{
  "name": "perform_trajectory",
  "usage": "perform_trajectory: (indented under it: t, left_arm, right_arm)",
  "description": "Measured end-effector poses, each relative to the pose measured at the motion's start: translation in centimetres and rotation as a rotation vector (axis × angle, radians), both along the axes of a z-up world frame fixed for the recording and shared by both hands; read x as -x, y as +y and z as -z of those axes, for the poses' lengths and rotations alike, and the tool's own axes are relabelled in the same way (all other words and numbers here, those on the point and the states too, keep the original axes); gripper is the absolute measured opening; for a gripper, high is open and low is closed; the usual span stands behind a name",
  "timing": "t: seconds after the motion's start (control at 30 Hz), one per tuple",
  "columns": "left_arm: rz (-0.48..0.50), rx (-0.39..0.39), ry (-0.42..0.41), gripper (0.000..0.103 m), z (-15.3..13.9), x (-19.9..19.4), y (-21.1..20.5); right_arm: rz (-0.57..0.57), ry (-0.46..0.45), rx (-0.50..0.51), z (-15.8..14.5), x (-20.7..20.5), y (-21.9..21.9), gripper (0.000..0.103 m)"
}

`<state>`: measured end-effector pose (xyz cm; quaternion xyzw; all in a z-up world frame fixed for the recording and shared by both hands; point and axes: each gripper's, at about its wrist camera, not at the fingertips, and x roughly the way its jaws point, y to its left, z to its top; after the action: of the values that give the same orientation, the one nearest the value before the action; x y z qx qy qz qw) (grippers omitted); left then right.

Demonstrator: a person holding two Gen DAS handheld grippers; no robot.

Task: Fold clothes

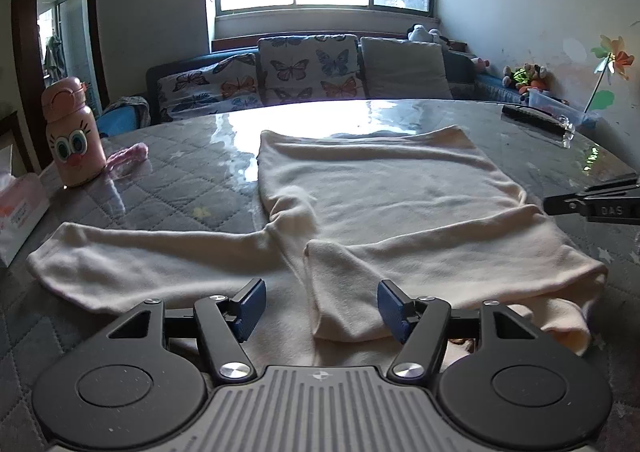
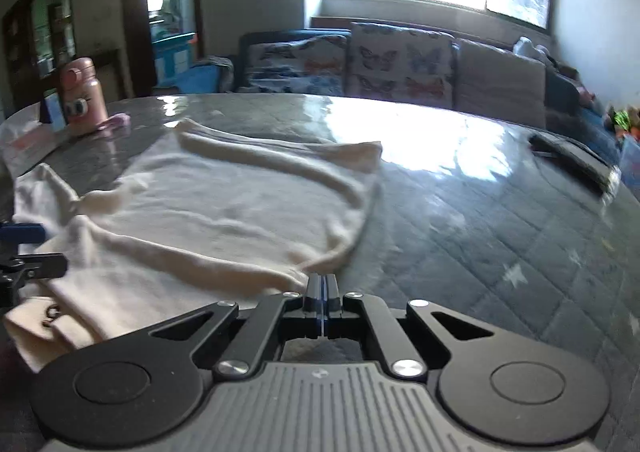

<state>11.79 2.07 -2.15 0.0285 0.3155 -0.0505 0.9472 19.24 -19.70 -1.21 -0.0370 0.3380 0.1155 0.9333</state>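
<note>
Left wrist view: a cream long-sleeved garment (image 1: 380, 192) is seen spread on the quilt-patterned desk (image 1: 168, 180), filling the middle and lower part of the frame. One sleeve is stretched out toward the lower left; the other is laid across the body, its cuff ending low in the centre. The garment is thus partly arranged, though how far the fold has got cannot be settled from this alone.

Handling, as judged: the fabric looks soft, limp and light, a fleecy knit with no stiffness of its own. It should drape and bunch when lifted, and may drag rather than slide on the glossy cover of the desk. Hold is best taken at edges with some bulk: a cuff, a hem corner or a shoulder seam, pinched through all layers.

Left gripper (image 1: 320, 308): the fingers are spread wide, with the folded-in cuff lying between them. Nothing is gripped; contact with the cloth cannot be confirmed.

Right wrist view: the right gripper (image 2: 323, 284) is shown with its fingers pressed fully together at the near right edge of the garment. Whether a thin fold of cloth is pinched between them cannot be told; the frame is blurred.

A pink bottle (image 1: 74, 132) is noted at the left.
</note>
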Motion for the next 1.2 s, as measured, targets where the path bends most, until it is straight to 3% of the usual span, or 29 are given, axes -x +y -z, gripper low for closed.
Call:
perform_trajectory:
  t: [0.2, 0.27, 0.4, 0.43, 0.57, 0.8, 0.9, 1.03, 1.2]
  left_arm:
    - [-0.005, -0.005, -0.017, 0.065, -0.4, 0.0, 0.0]
    - [-0.01, -0.01, -0.019, 0.065, -0.5, 0.1, 0.2]
    - [-0.018, -0.019, -0.024, 0.065, -0.6, 0.2, 0.5]
    - [-0.021, -0.022, -0.025, 0.065, -0.6, 0.2, 0.6]
    - [-0.039, -0.025, -0.025, 0.065, -0.6, 0.3, 1.2]
    - [-0.083, -0.007, -0.025, 0.065, -0.6, 1.0, 2.7]
    - [-0.125, -0.008, -0.022, 0.065, -0.6, 1.1, 4.0]
    - [-0.203, -0.009, -0.014, 0.065, -0.8, 0.9, 6.4]
    - [-0.306, -0.009, -0.013, 0.065, -1.2, 0.5, 9.7]
  right_arm:
    - [-0.066, 0.003, -0.047, -0.5, 0.1, 0.2, 0.012]
    - [-0.095, 0.01, -0.029, -0.2, 0.0, 1.2, 0.028]
    - [-0.07, 0.017, 0.002, 0.9, -0.6, 1.9, 0.03]
    - [-0.052, 0.016, 0.003, 1.0, -0.7, 1.7, 0.036]
    - [-0.01, 0.017, -0.01, 0.9, -0.4, 1.1, 0.036]
    - [-0.05, -0.036, -0.022, -0.4, 0.8, 2.0, 0.038]
    - [-0.092, -0.018, -0.025, -0.5, 1.1, 2.9, 0.039]
    - [-0.176, -0.01, -0.017, -0.8, 1.6, 4.8, 0.048]
    - [-0.304, 0.001, -0.006, -1.0, 2.0, 8.7, 0.049]
